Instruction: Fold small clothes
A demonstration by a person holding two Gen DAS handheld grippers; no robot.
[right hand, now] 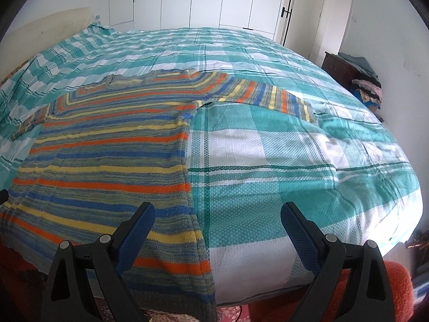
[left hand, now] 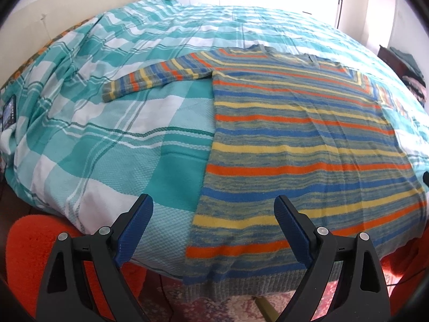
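On the plaid bedspread [left hand: 112, 145], striped sweater [left hand: 308, 139] lies flat, hem nearest, sleeves outspread.

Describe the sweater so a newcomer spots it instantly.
Start at the bed, covered by a teal-and-white plaid spread. The sweater lies flat on it at the near edge, sleeves out to each side, hem hanging slightly over. It is the only knit piece there, striped orange, yellow and blue on grey-green, unlike the checked cover beneath.

place: home bedroom | evidence: bed [right hand: 295, 145] under checked cover, white wardrobe doors [right hand: 203, 0], headboard [right hand: 48, 26]
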